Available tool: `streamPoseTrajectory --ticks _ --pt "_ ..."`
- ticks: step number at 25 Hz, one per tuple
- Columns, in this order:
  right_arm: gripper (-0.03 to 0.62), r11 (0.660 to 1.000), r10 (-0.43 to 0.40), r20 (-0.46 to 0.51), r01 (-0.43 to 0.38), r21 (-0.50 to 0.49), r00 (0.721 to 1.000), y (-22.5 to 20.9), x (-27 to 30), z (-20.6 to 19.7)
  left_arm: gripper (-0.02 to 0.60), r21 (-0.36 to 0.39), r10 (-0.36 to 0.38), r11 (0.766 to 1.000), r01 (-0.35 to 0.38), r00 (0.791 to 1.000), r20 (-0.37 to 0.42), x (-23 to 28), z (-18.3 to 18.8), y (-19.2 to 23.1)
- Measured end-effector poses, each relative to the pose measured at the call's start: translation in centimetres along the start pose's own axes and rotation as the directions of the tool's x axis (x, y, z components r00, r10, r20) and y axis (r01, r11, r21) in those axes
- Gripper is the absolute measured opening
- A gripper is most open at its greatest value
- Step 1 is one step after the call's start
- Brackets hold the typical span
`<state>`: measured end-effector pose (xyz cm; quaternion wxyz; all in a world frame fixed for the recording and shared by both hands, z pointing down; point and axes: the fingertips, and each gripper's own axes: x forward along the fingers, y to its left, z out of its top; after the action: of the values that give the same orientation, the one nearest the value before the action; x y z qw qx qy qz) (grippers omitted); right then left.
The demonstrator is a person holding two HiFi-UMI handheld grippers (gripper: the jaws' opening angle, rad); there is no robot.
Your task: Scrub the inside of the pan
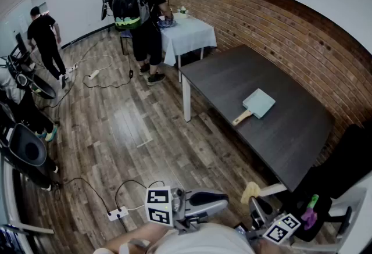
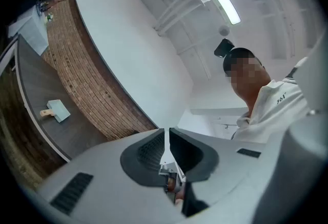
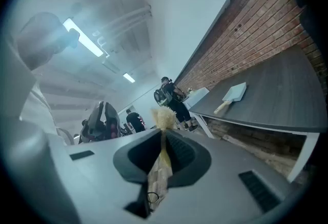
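Well, the pan [image 1: 260, 102] sits on the dark desk [image 1: 285, 136], not far from the brick wall [image 1: 279, 20]. It is light blue and square, and its wooden handle [image 1: 242, 118] points away from the wall. Both tongs are well apart from it, low down near the desk's corner. The left tongs [image 2: 167, 131] are pressed together with nothing in them. The right tongs [image 3: 163, 135] are pinching a yellow scrubber [image 3: 163, 118], and its fluffy end sticks out past the tips. Far across the wooden floor [image 1: 133, 125], some people [image 1: 148, 20] stand at a small desk with a white cloth [image 1: 189, 36].
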<state>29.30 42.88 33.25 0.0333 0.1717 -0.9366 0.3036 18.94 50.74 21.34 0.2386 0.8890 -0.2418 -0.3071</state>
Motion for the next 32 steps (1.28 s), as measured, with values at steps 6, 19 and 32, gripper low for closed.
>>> streamPoseTrajectory --ticks 6,19,32 --pt "0.035 0.992 0.128 -0.039 -0.129 -0.012 0.991 -0.8 5.0 1.2 0.037 0.085 0.102 0.991 -0.107 0.993 0.054 -1.0 1.8 2.5" --pt "0.035 0.997 0.077 -0.015 -0.077 0.021 0.997 -2.6 4.1 1.7 0.037 0.065 0.11 0.992 -0.111 0.994 0.02 -0.1 1.3 3.9" --pt "0.035 0.997 0.038 -0.093 -0.031 0.071 0.995 -5.6 6.5 1.5 0.037 0.036 0.186 0.982 -0.185 0.982 -0.028 -0.1 2.5 8.5"
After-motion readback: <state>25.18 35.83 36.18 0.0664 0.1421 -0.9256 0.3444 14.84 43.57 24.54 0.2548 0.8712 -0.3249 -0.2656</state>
